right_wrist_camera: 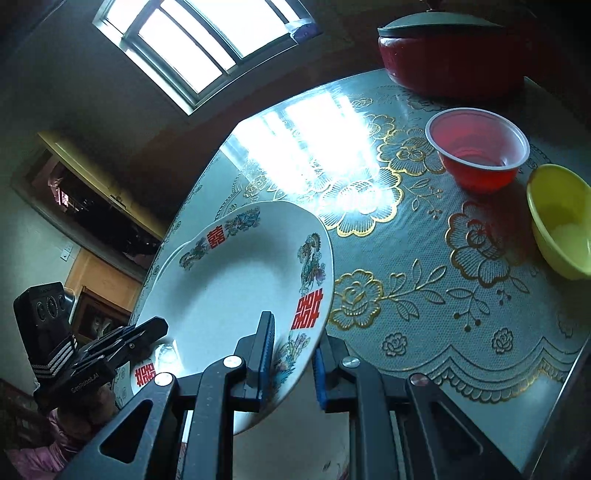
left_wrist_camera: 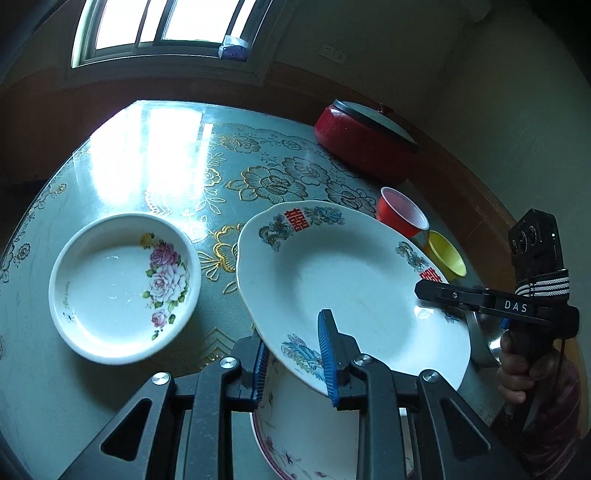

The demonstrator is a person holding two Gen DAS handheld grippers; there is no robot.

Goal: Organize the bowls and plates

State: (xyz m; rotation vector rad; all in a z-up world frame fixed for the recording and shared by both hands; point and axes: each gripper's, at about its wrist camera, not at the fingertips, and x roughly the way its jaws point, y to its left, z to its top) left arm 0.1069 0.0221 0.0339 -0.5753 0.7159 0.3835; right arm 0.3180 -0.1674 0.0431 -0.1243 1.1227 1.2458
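The big plate (left_wrist_camera: 347, 280), white with red double-happiness marks and dragon-and-phoenix prints on its rim, hangs tilted above the table (left_wrist_camera: 155, 155), held at two edges. The left gripper (left_wrist_camera: 295, 354) is nearly closed on its near rim, one blue pad on top of the plate and the other under it, both pressing on the rim. The right gripper (right_wrist_camera: 291, 362) is closed just as narrowly on the opposite rim, beside a red mark, one pad on each face; in the left view its black fingers reach onto the plate from the right, with a hand (left_wrist_camera: 517, 373) round the handle. Under the plate, close to the left camera, part of another dish (left_wrist_camera: 303, 439) with a pink floral rim shows; I cannot tell whether the two touch. To the left on the table lies a small plate (left_wrist_camera: 123, 288) with pink roses, clear of the big one. Beyond the big plate, to the right, a red cup (right_wrist_camera: 478, 147) and a yellow bowl (right_wrist_camera: 561, 218) stand near each other on the lace-patterned cloth. Farther back sits a red pot (left_wrist_camera: 364, 142) with a dark lid. A window (left_wrist_camera: 166, 26) lights the glossy tabletop.
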